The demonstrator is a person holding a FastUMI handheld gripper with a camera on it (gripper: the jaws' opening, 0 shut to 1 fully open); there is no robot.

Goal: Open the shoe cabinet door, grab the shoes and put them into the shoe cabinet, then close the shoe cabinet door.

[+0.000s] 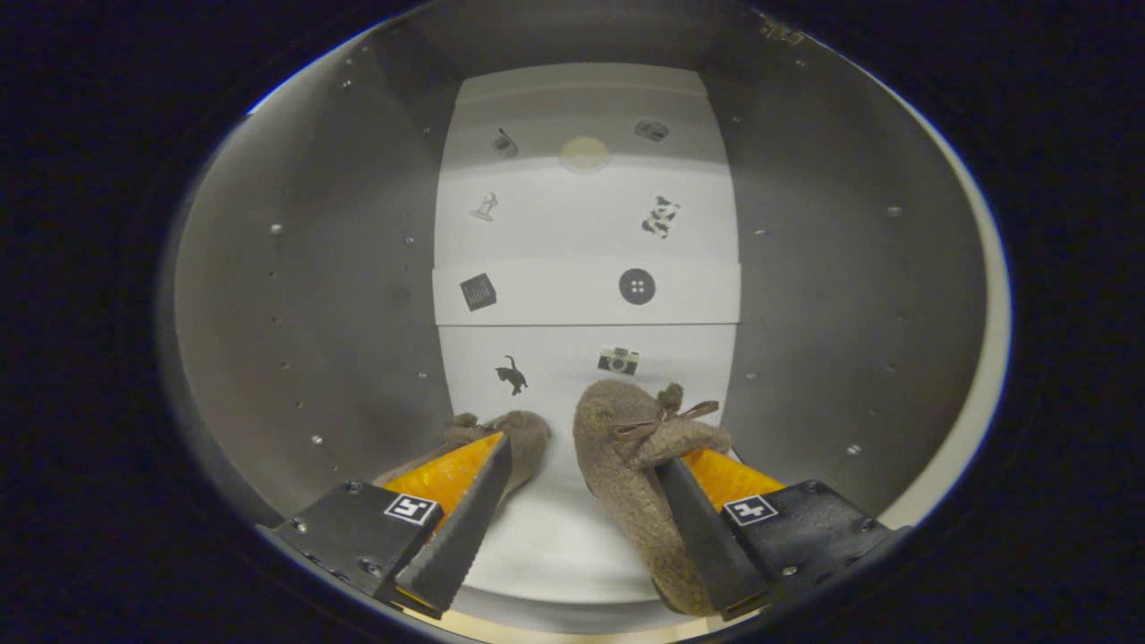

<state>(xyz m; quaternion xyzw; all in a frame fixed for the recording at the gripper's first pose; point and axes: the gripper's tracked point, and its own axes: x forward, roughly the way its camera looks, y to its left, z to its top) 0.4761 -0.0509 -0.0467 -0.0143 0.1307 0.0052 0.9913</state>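
I am looking into the shoe cabinet (313, 295), whose grey side walls stand on both sides of me. Two fuzzy brown shoes rest on its white floor (546, 537). The right shoe (626, 465), with a small bow, lies along the inner side of my right finger, toe pointing at the back panel. The left shoe (528, 438) sits just beyond my left fingertip, partly hidden by that finger. My gripper (581, 456) is open; a bare strip of floor shows between the fingers, and only the right finger is against a shoe.
A white shelf (586, 295) crosses the cabinet at mid-height above the shoes. The white back panel (572, 224) carries several small pictures. The side walls have rows of small peg holes. A pale cabinet edge (979, 376) curves at the far right.
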